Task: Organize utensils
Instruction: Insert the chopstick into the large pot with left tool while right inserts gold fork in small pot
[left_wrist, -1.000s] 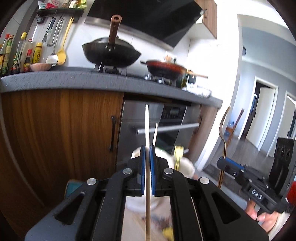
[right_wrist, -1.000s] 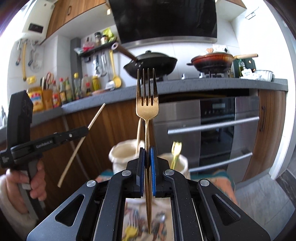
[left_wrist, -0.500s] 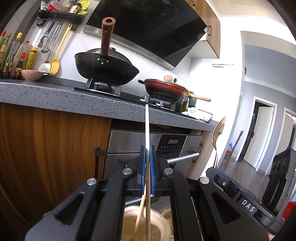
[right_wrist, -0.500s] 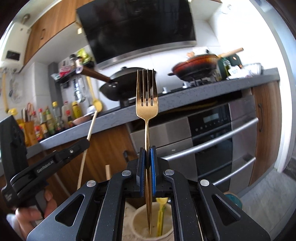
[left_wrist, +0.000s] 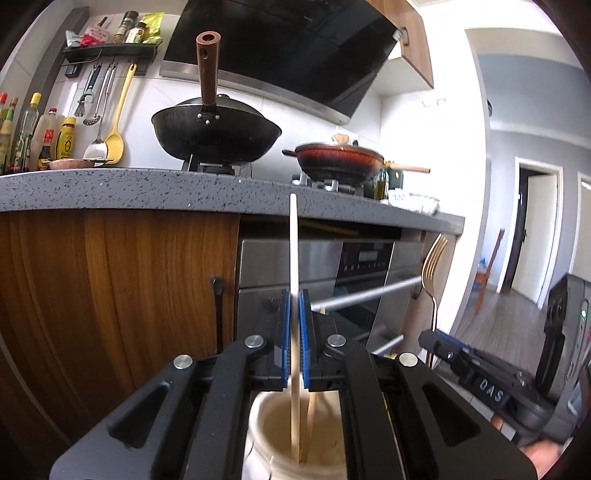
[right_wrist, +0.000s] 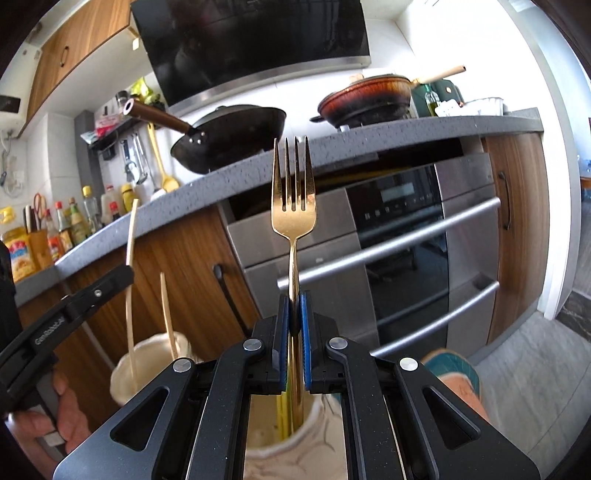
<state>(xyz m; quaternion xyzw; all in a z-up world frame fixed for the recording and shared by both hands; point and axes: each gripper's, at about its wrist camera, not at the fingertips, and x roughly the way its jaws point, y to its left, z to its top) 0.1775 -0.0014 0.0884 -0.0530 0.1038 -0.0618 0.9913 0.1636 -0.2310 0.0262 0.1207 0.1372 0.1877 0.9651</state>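
Note:
My left gripper (left_wrist: 294, 343) is shut on a pale wooden chopstick (left_wrist: 293, 251) that stands upright, its lower end inside a cream ceramic holder (left_wrist: 258, 435) below the fingers, beside another chopstick (left_wrist: 312, 417). My right gripper (right_wrist: 294, 343) is shut on a gold fork (right_wrist: 293, 199), tines up, its handle reaching down into a second cream holder (right_wrist: 325, 439) with a yellow-green utensil in it. In the right wrist view the left gripper (right_wrist: 110, 280) with its chopstick (right_wrist: 130, 236) hangs over the first holder (right_wrist: 122, 380). In the left wrist view the fork (left_wrist: 432, 266) shows at the right.
A grey countertop (left_wrist: 110, 192) runs across both views, with a black wok (left_wrist: 216, 136) and a red pan (left_wrist: 340, 162) on the stove. Wooden cabinet doors (left_wrist: 110, 295) and a steel oven (right_wrist: 406, 240) stand close behind the holders. Bottles line the counter's left end.
Both grippers have sunk toward the holders. The chopstick's lower end now sits inside the left holder, and the fork's handle has dropped into the right holder. Both grips held.

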